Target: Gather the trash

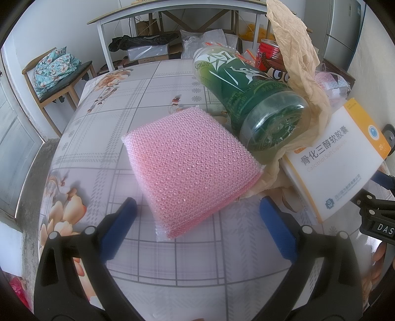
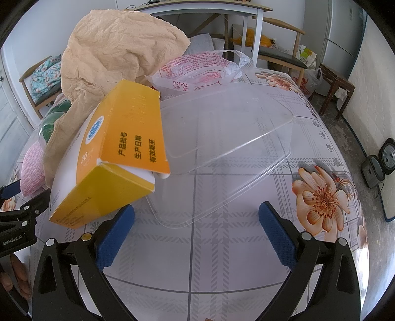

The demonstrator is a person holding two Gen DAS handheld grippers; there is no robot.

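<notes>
My left gripper (image 1: 197, 210) is open, its blue pads on either side of the near corner of a pink mesh sponge (image 1: 187, 165) that lies flat on the table. Behind the sponge lies a green plastic bottle (image 1: 249, 98) on its side, against crumpled beige paper (image 1: 296, 49). A white and yellow medicine box (image 1: 338, 158) leans at the right. My right gripper (image 2: 196, 219) is open over the near edge of a clear plastic lid (image 2: 222, 153). The medicine box (image 2: 116, 158) leans just left of its left pad, with the beige paper (image 2: 113, 47) behind.
The table has a floral plaid cloth (image 1: 103, 138). A red can (image 1: 267, 53) stands behind the bottle. A clear printed plastic bag (image 2: 197, 71) lies behind the lid. A chair with a floral cushion (image 1: 56, 66) stands at the far left; a white desk (image 1: 172, 19) is behind.
</notes>
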